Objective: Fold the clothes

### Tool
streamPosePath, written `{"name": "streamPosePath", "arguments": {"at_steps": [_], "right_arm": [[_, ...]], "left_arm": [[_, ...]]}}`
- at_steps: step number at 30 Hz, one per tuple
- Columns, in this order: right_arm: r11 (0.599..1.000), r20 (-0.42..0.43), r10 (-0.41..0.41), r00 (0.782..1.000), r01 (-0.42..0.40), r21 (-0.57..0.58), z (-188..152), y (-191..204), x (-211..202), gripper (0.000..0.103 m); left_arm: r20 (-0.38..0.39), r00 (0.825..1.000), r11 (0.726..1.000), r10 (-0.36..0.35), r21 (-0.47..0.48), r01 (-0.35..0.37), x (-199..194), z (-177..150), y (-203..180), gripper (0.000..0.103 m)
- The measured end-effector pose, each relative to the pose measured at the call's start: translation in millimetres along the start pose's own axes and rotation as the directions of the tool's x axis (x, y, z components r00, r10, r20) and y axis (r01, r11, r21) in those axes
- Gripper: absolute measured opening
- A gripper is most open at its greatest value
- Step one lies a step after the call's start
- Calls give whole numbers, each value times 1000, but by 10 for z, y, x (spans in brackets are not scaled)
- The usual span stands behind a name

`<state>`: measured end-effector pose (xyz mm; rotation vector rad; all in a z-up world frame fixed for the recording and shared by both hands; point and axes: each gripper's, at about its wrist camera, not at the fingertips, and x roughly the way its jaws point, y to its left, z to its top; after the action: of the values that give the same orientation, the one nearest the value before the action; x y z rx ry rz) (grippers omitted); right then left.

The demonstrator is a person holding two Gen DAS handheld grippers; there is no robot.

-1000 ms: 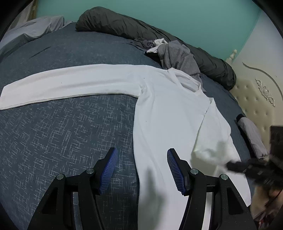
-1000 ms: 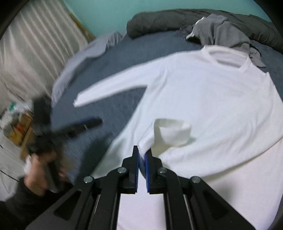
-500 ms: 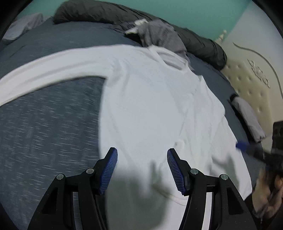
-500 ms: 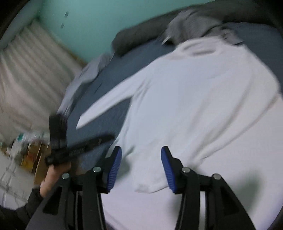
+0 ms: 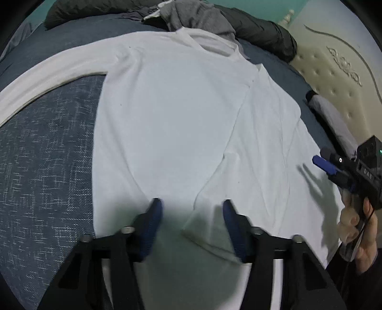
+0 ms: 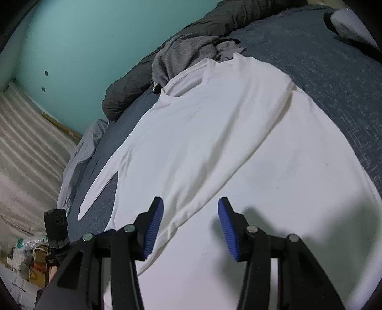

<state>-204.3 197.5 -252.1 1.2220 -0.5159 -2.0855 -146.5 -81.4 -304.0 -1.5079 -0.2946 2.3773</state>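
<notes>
A white long-sleeved shirt [image 5: 172, 114] lies flat on the bed [image 5: 43, 147], filling the centre of both wrist views, its collar toward the top of the frame beside a heap of grey clothes [image 5: 195, 16]. In the left wrist view one sleeve [image 5: 47, 74] runs out to the left edge of the frame across the blue cover, while the other sleeve [image 5: 257, 133] is already laid over the body, slanting from the upper right shoulder down toward the lower centre.

The left gripper [image 5: 191, 212] hangs over the lower part of the shirt, near the cuff end of the folded sleeve. Its jaws are closing, with cloth under them but nothing clamped that I can see. The right gripper [image 6: 189, 214] is released, jaws apart and empty, above the fold edge in the lower centre of its own view; in the left view it shows at the right edge of the frame, held in a hand [image 5: 358, 226].

The step in hand looks like the sleeve folds: one done, one to go. The next move likely calls for pinching the outstretched sleeve and bringing it across the body, keeping the laid sleeve from dragging.
</notes>
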Motion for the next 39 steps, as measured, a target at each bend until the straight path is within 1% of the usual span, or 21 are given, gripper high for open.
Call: {"name": "streamPosePath", "arguments": {"at_steps": [1, 2, 3, 4, 5, 9, 13, 16, 18, 20, 23, 24, 25, 26, 27, 30, 35, 38, 39], "right_arm": [[1000, -2, 1, 1000, -1, 3, -1, -16, 11, 48], [1000, -2, 1, 1000, -1, 3, -6, -30, 2, 48], [1000, 0, 1, 1000, -1, 2, -12, -43, -15, 48], [1000, 1, 1, 1000, -1, 0, -18, -57, -33, 48], [1000, 2, 1, 1000, -1, -1, -21, -65, -42, 48], [1000, 12, 2, 1000, -2, 10, -26, -101, -80, 48], [1000, 22, -3, 1000, 3, 21, -19, -133, -102, 48], [1000, 19, -9, 1000, 8, 25, -24, -145, -86, 48], [1000, 14, -11, 1000, 10, 25, -30, -149, -69, 48], [1000, 10, -12, 1000, 12, 23, -35, -148, -61, 48], [1000, 10, -14, 1000, 14, 19, -36, -145, -65, 48], [1000, 12, -14, 1000, 14, 20, -34, -146, -69, 48], [1000, 12, -13, 1000, 13, 21, -36, -149, -70, 48], [1000, 11, -13, 1000, 13, 22, -39, -152, -70, 48], [1000, 10, -13, 1000, 13, 23, -40, -153, -66, 48], [1000, 4, -13, 1000, 13, 20, -50, -144, -49, 48], [1000, 8, -14, 1000, 14, 22, -49, -141, -62, 48], [999, 11, -14, 1000, 14, 29, -49, -154, -69, 48], [999, 10, -13, 1000, 13, 31, -51, -155, -67, 48]], "left_arm": [[-5, 1000, 1000, -5, -1, 5, 10, -9, 8, 26], [-10, 1000, 1000, -11, -3, 11, 15, -15, 18, 21], [-13, 1000, 1000, -19, -4, 19, 14, -19, 24, 11], [-14, 999, 1000, -30, -3, 30, 7, -19, 25, 3], [-10, 999, 999, -37, -1, 37, -20, -17, 29, 3], [47, 998, 999, -44, 5, 43, -259, 15, 79, 3], [107, 994, 998, -32, -42, 37, -493, 79, 277, 3], [112, 994, 997, -20, -72, 29, -516, 100, 396, 3], [100, 995, 996, -13, -91, 22, -455, 102, 463, 3], [85, 996, 994, 4, -108, 5, -383, 112, 497, 5], [71, 996, 992, 53, -121, -44, -398, 63, 541, 12], [70, 996, 992, 59, -120, -50, -413, 49, 531, 20], [75, 996, 993, 48, -110, -40, -446, 41, 481, 29], [76, 997, 995, 33, -92, -26, -475, 32, 414, 33], [72, 997, 998, 13, -61, -9, -495, 25, 318, 34], [48, 999, 999, -9, 43, 7, -483, 0, 18, 34], [-24, 1000, 992, -14, 128, 17, -333, -127, -220, 34], [-57, 998, 984, -3, 175, 13, -264, -202, -292, 34], [-65, 998, 983, 5, 181, 7, -244, -225, -288, 30]]}}
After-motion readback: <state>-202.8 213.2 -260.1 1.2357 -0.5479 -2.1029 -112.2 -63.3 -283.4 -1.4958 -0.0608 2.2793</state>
